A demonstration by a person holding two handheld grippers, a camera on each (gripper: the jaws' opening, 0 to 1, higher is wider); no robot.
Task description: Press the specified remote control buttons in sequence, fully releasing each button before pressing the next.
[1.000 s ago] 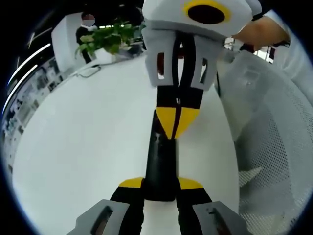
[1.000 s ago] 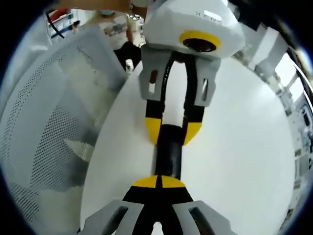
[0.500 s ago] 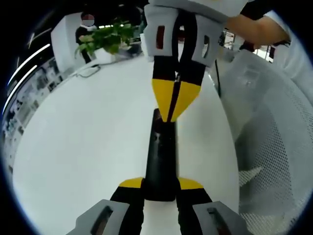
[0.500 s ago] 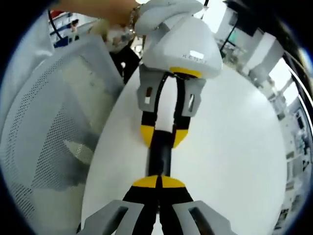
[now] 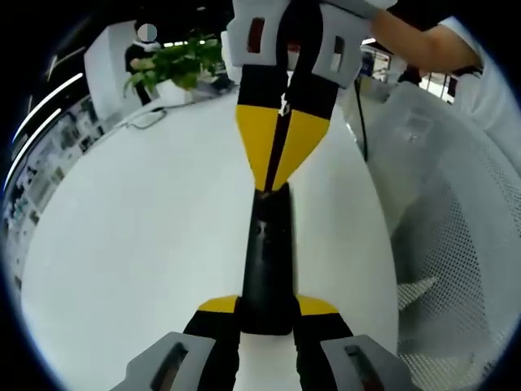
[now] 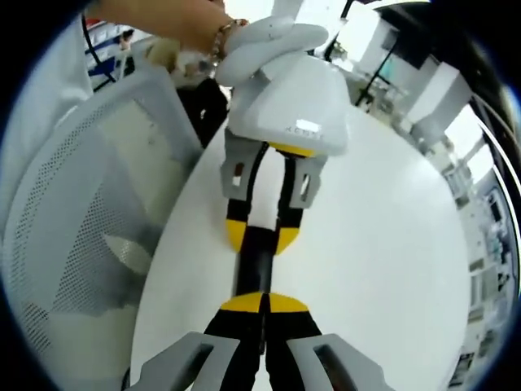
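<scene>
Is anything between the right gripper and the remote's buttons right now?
Nothing visible. In the left gripper view, the right gripper, fingers together, points down at the far end of the remote, which the left gripper holds at its near end on the white table.

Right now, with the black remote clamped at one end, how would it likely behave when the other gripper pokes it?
The remote looks rigid, so it should not flex. It lies flat on the white table, so rolling seems unlikely. The left gripper grips only its near end; it might pivot under the right gripper.
</scene>
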